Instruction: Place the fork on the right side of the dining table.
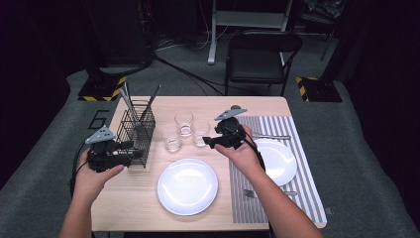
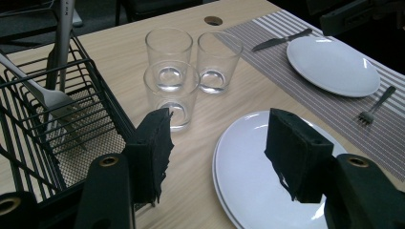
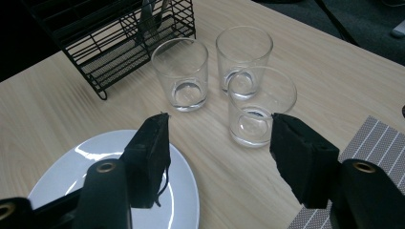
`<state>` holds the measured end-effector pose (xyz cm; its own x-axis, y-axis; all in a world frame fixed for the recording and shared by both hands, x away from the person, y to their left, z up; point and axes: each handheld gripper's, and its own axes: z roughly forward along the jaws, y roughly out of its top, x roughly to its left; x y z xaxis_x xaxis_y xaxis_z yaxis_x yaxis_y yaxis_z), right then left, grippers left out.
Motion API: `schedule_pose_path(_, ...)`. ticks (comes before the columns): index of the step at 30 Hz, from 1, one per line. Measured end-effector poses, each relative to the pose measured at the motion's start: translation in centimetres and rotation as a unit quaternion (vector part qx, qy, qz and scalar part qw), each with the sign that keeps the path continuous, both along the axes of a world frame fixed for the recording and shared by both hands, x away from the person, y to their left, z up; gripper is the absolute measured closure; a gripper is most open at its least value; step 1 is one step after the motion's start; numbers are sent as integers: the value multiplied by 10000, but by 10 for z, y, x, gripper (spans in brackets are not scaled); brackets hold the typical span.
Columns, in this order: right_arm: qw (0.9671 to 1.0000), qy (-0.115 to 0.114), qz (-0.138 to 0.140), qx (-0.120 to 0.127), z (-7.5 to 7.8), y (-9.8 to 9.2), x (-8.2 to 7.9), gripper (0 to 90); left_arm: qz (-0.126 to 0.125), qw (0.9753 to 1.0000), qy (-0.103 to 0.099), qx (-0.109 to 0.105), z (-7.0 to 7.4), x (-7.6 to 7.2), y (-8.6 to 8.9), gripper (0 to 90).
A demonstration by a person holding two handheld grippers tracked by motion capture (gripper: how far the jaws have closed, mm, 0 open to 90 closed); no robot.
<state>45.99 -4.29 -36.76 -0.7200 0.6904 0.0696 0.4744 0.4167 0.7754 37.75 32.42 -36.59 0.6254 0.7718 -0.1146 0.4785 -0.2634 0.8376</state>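
Three clear glasses stand grouped mid-table, also seen as glasses and glasses. My right gripper is open, close beside the rightmost glass, its jaws wide with nothing between them. My left gripper is open at the black wire cutlery basket, jaws spread above the edge of the near white plate. The basket holds a fork and other cutlery.
A white plate lies at front centre. A striped placemat at right carries a second plate, a knife and a fork. A black chair stands beyond the table.
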Motion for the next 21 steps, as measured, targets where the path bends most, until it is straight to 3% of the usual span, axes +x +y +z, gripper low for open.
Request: schedule_pose_path(21, 9995, -94, -69, -298, -12, 24, 37, 321, 42, 10000, 9, -53, 1, -1, 2, 413)
